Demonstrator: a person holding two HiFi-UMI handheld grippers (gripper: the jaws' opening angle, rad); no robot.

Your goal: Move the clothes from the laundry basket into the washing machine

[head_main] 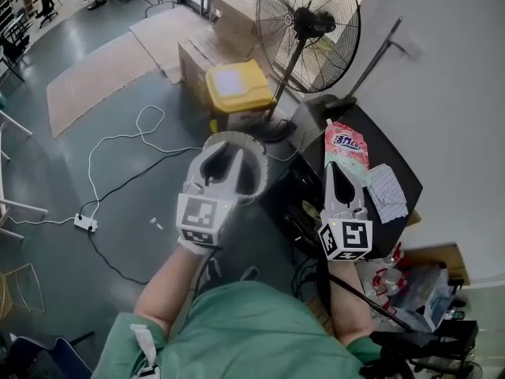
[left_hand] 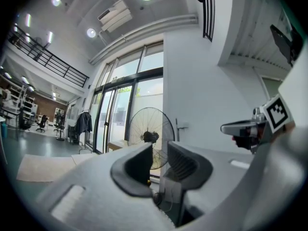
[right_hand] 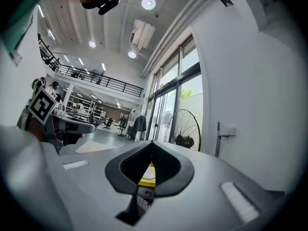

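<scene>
Where the fan (head_main: 309, 24) stands, a white laundry basket (head_main: 237, 137) rests on grey floor (head_main: 47, 172).

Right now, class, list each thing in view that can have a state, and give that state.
Left tongs: open, empty.
Right tongs: shut, empty.
Fan: upright.
Yellow bin: lid shut.
Pouch: lying flat.
</scene>
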